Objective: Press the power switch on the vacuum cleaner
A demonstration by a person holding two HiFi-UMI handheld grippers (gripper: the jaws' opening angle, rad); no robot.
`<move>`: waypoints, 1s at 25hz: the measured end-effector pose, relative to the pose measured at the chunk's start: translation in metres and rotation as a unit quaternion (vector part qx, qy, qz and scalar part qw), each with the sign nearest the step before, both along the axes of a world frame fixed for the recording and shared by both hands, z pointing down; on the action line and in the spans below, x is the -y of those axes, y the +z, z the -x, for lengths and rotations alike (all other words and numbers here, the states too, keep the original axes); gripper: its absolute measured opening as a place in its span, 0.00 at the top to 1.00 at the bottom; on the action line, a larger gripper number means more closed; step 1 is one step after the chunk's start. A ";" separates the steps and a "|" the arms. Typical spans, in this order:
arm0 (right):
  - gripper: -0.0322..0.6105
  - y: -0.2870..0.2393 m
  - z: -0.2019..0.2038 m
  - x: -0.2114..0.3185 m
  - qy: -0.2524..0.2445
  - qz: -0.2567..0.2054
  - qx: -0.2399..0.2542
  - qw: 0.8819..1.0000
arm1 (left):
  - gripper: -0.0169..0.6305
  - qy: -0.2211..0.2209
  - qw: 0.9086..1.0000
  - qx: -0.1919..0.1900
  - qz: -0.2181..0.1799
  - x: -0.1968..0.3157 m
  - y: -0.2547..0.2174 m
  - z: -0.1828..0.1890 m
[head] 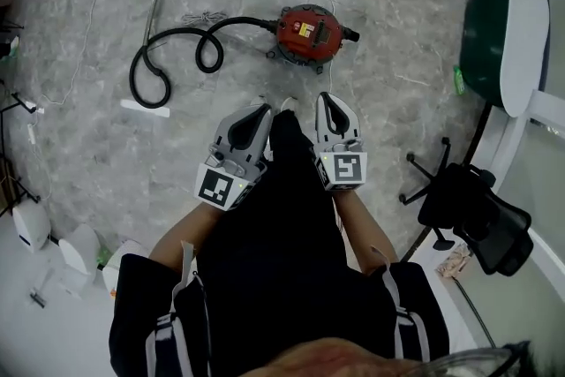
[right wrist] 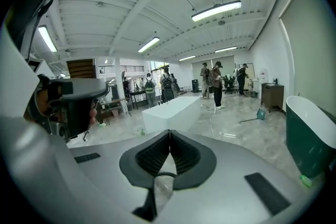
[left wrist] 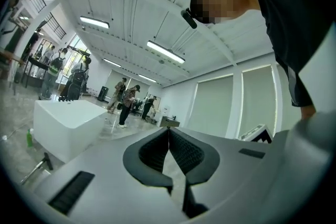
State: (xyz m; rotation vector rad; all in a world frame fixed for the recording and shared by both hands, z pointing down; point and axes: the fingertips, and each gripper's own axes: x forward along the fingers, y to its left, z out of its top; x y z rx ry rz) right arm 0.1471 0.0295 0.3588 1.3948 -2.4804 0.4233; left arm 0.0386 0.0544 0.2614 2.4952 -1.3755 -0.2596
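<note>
Head view: held left hand-held gripper [head: 259,110] and right hand-held gripper [head: 329,99] clenched, empty, near waist, well apart from vacuum [head: 306,33] on floor [head: 397,13] ahead. Could snag hose [head: 134,77] approaching, or shove vacuum away instead of pressing unseen switch.

You had in view one vacuum cleaner [head: 306,33], one hose [head: 243,20], two grippers (left gripper [head: 261,110], right gripper [head: 327,99]), one office chair [head: 477,216] and one green tub [head: 526,31].

Grey left gripper [head: 262,112], right gripper [head: 327,100]; black clothing [head: 291,278].
</note>
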 end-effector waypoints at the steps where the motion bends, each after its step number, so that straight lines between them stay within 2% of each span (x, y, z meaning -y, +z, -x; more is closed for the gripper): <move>1: 0.92 0.007 -0.001 0.009 -0.005 0.011 -0.002 1.000 | 0.95 -0.007 1.000 0.007 0.006 0.004 0.006 -0.002; 5: 0.93 0.052 -0.009 0.042 -0.028 0.057 -0.046 0.997 | 0.95 -0.015 0.999 0.017 0.034 0.013 0.034 -0.018; 8: 0.92 0.090 -0.010 0.068 -0.069 0.081 -0.074 0.992 | 0.95 -0.022 0.998 0.010 0.063 0.019 0.054 -0.030; 13: 0.92 0.137 0.011 0.115 -0.136 0.071 -0.111 0.982 | 0.95 -0.048 0.995 -0.014 0.084 0.036 0.080 -0.025; 16: 0.92 0.184 0.014 0.128 -0.164 0.086 -0.146 0.972 | 0.94 -0.056 0.994 -0.010 0.093 0.034 0.101 -0.022; 19: 0.92 0.232 0.020 0.142 -0.198 0.098 -0.191 0.956 | 0.94 -0.064 0.993 0.002 0.100 0.036 0.120 -0.012; 21: 0.92 0.262 0.028 0.153 -0.212 0.108 -0.209 0.948 | 0.94 -0.076 0.991 -0.003 0.110 0.042 0.137 -0.005; 25: 0.93 0.315 0.034 0.166 -0.209 0.140 -0.224 0.942 | 0.94 -0.077 0.988 -0.030 0.132 0.058 0.164 -0.009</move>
